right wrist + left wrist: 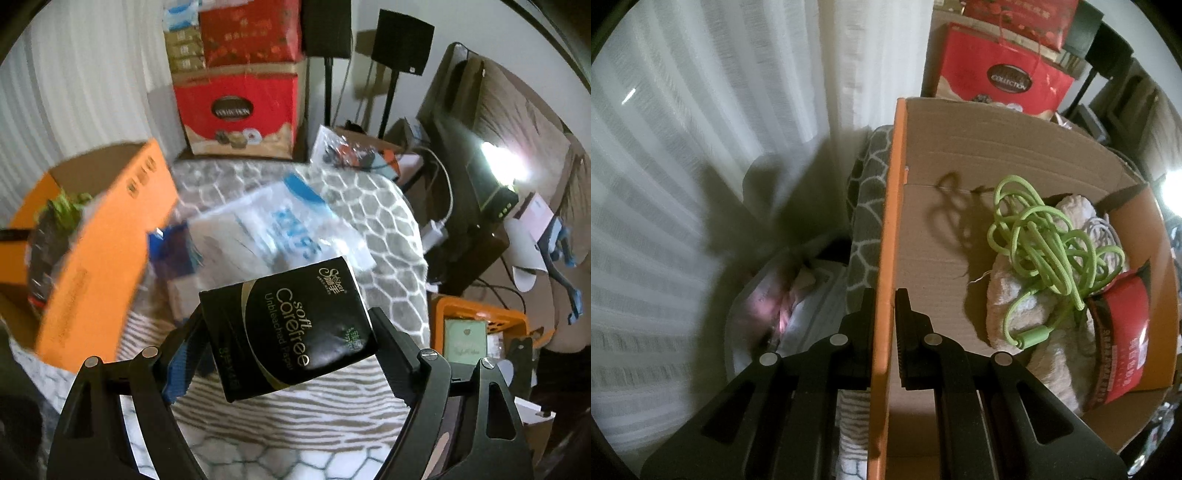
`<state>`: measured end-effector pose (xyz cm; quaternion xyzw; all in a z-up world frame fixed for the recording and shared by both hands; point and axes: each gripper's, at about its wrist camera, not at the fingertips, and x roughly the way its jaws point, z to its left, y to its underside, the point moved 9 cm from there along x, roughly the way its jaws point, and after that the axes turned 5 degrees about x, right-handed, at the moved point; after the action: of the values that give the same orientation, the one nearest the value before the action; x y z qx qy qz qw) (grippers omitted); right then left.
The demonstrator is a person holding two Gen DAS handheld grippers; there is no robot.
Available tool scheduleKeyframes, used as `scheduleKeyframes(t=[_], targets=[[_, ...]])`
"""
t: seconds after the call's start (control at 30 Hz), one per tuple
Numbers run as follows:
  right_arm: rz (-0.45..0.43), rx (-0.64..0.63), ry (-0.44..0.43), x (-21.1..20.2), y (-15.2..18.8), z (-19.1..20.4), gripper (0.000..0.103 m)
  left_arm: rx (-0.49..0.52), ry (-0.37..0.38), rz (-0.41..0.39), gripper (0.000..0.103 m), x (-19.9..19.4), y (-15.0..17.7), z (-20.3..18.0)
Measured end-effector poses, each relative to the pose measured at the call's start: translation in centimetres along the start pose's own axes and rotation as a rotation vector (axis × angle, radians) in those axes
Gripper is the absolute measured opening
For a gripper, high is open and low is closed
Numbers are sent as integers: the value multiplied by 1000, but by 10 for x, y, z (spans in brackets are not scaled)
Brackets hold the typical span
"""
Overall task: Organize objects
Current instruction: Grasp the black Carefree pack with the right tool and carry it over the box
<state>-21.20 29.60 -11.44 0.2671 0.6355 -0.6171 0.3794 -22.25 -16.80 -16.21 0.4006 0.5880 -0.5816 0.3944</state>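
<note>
My left gripper (884,306) is shut on the upright orange flap (892,221) of an orange cardboard box. Inside the box lie a tangled green cord (1045,243), a beige towel (1027,310) and a red packet (1126,339). My right gripper (290,325) is shut on a black pack of tissue paper (291,321) and holds it above the patterned blanket (369,206). The orange box (99,251) shows at the left of the right wrist view.
A white and blue plastic bag (280,229) and a small blue box (173,251) lie on the blanket. Red gift boxes (236,110) are stacked at the back. An orange crate (480,332), speaker stands and a lamp are at the right. White curtains (701,147) hang at the left.
</note>
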Motion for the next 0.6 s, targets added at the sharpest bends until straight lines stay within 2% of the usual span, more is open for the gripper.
scheduleKeyframes(t=[0.33,0.6], targets=[[-38,-105,-104,-27,-37,85,85,5,-1,-6,9,0,0,-1],[-33,-173,-175,-20,-48,148,85,3,4,-7,8,0,1,-1]])
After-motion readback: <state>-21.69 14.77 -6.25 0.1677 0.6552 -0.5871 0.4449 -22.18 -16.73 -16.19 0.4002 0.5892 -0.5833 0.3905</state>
